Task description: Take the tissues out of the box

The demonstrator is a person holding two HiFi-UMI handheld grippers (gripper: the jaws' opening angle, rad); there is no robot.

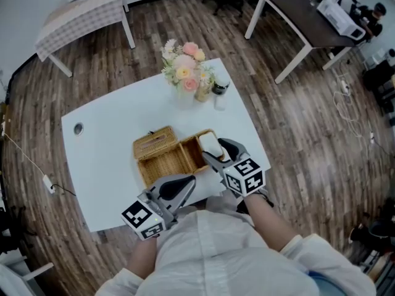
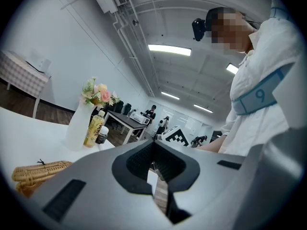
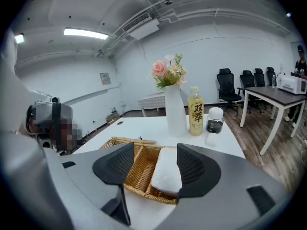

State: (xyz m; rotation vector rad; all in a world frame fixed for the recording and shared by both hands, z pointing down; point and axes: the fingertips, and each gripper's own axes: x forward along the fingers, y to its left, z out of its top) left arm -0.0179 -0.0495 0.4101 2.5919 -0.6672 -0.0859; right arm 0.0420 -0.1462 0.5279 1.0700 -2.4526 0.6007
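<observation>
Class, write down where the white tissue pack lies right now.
In the head view the tissue pack lies in the right end of the open wicker box, just ahead of the open right gripper.

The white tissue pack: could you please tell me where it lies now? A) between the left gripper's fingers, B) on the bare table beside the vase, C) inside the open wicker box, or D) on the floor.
C: the right gripper view shows the white tissue pack lying inside the wicker box, at its right-hand end.
</observation>
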